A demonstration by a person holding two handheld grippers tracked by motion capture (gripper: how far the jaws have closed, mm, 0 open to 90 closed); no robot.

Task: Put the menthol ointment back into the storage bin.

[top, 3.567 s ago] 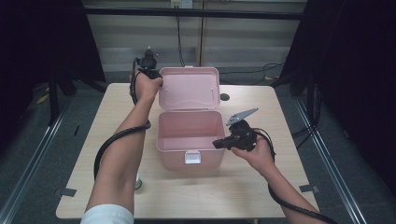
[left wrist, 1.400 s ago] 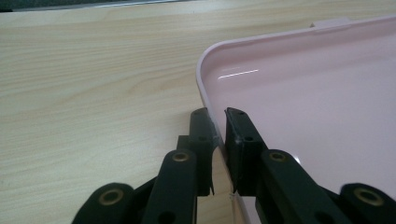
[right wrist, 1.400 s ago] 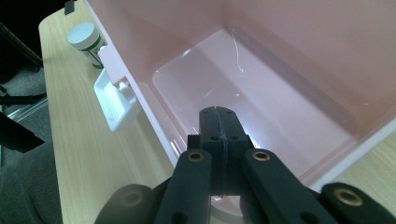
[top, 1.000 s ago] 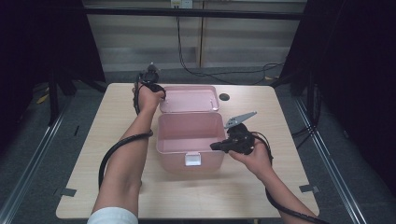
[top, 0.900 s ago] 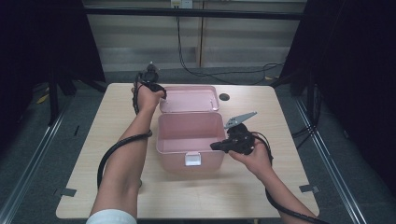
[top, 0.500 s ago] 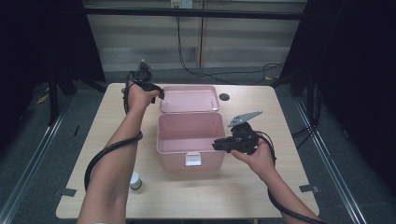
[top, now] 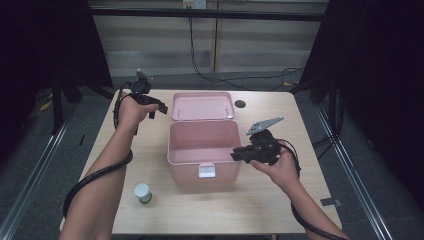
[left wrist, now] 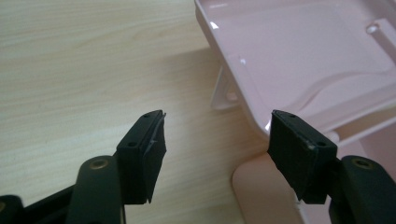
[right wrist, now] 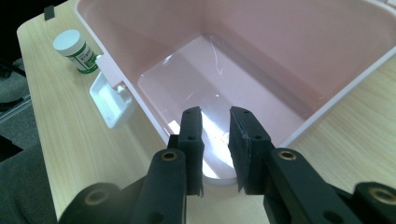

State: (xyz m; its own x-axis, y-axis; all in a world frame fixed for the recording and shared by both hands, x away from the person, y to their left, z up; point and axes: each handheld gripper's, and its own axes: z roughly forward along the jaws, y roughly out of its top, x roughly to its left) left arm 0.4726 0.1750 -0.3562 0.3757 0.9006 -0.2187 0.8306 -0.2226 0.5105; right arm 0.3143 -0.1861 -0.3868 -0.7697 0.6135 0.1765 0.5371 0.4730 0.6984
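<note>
Box upright, lid laid back flat

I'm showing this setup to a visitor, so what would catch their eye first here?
The open pink box in the middle of the wooden table, its lid laid flat behind it. Next, the small white-capped bottle standing near the table's front left. The left claw hangs open beside the lid.

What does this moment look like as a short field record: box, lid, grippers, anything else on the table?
box: pink box, open, nothing inside
lid: lid laid back flat behind it
left gripper: left gripper jaws just opened, nothing between them, beside the lid's corner
right gripper: right gripper narrow gap, over the box's near corner
other: small white-capped bottle on the table
</note>
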